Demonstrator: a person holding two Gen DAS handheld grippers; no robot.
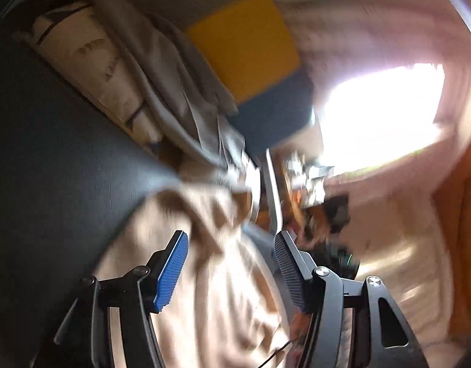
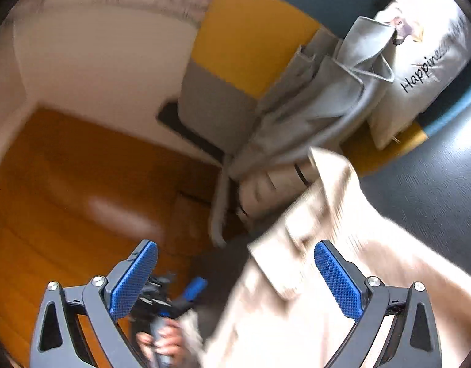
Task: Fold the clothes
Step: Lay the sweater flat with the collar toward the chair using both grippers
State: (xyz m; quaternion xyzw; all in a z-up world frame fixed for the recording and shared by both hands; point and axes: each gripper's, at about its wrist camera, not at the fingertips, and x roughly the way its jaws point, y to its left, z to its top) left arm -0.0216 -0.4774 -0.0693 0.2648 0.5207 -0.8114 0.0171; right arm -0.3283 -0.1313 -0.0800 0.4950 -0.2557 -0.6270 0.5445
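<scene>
A beige garment [image 1: 211,263] lies crumpled on a dark surface [image 1: 60,165], blurred by motion. My left gripper [image 1: 231,243] hovers over it, open, with nothing between its blue pads. In the right wrist view the same beige garment [image 2: 321,245] spreads from the middle to the lower right. My right gripper [image 2: 235,254] is open above its left edge, one pad [image 2: 338,279] over the cloth and the other off it. A grey garment [image 2: 315,101] hangs bunched behind, also seen as the grey garment [image 1: 180,92] in the left wrist view. A hand holding the other gripper [image 2: 165,325] shows at the bottom.
A pale cushion [image 2: 425,55] with lettering leans at the back; the cushion [image 1: 94,67] is at upper left in the left wrist view. Yellow, grey and blue wall panels [image 2: 250,36] stand behind. An orange floor [image 2: 67,184] lies off the surface's edge. A bright window [image 1: 379,113] glares right.
</scene>
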